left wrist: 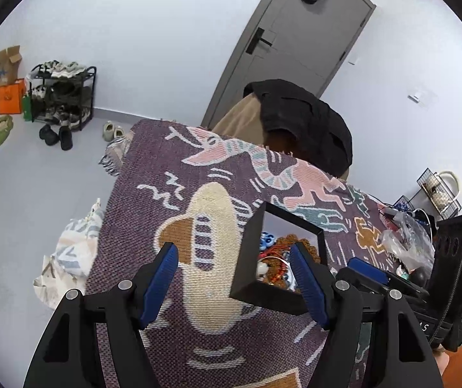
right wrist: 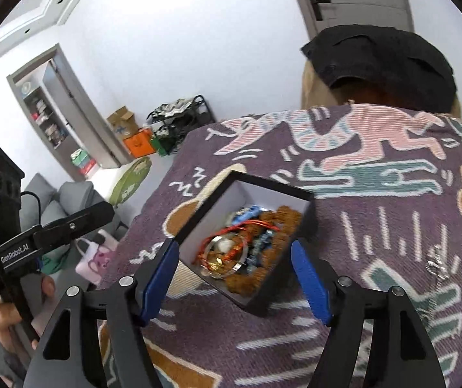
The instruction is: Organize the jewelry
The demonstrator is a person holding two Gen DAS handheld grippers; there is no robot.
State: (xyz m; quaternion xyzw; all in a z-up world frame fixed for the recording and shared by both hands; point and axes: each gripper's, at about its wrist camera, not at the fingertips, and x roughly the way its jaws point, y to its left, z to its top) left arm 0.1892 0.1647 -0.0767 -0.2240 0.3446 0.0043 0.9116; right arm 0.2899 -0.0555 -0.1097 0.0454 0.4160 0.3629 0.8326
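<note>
Patterned cloth point(right wrist: 376, 226) covers the counter; a black box point(right wrist: 198, 220) full of jewelry point(right wrist: 247, 245) sits between the right tool point(right wrist: 236, 279), spread open. Left tool point(left wrist: 237, 283) gapes empty. Judged near done: a silver piece point(right wrist: 436, 263) at 3 o'clock needs picking up.

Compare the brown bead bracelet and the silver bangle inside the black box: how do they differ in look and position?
The brown bead bracelet is a string of rough, knobbly brown beads; the silver bangle is a smooth, thin, shiny metal ring. The bracelet curves along the box's right inner wall, while the bangle lies nearer the middle, on top of red cord. Both are loops lying inside the open black box on the patterned cloth.
</note>
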